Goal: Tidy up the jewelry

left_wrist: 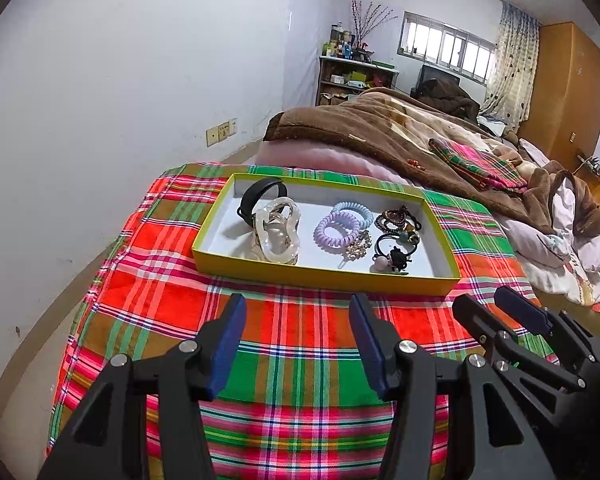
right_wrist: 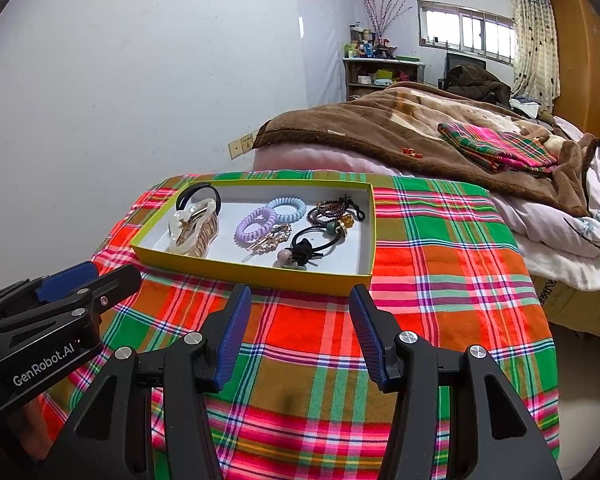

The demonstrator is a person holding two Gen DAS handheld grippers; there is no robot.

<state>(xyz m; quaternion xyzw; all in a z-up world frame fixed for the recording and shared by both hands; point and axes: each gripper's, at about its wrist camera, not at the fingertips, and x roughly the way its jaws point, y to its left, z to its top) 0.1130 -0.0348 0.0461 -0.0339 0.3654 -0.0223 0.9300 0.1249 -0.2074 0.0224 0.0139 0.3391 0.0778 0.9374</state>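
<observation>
A shallow yellow tray (left_wrist: 320, 276) (right_wrist: 256, 274) with a white floor lies on a plaid cloth. It holds a clear hair claw (left_wrist: 278, 232) (right_wrist: 192, 228) leaning on a black band (left_wrist: 260, 194) (right_wrist: 198, 192), a purple coil tie (left_wrist: 337, 234) (right_wrist: 256, 226), a blue coil tie (left_wrist: 352, 210) (right_wrist: 286, 208), a gold clip (left_wrist: 358, 246) (right_wrist: 270, 240), a dark bead bracelet (left_wrist: 396, 218) (right_wrist: 328, 212) and a black tie with a pink bead (left_wrist: 392, 258) (right_wrist: 300, 250). My left gripper (left_wrist: 298, 342) and right gripper (right_wrist: 300, 336) are open and empty, hovering side by side just in front of the tray.
The plaid cloth (left_wrist: 300, 360) (right_wrist: 440, 280) covers a small table against the white wall. A bed with a brown blanket (left_wrist: 380, 128) (right_wrist: 380, 132) and a folded plaid cloth (left_wrist: 480, 160) (right_wrist: 500, 146) lies behind and to the right. The right gripper (left_wrist: 512, 316) shows in the left wrist view.
</observation>
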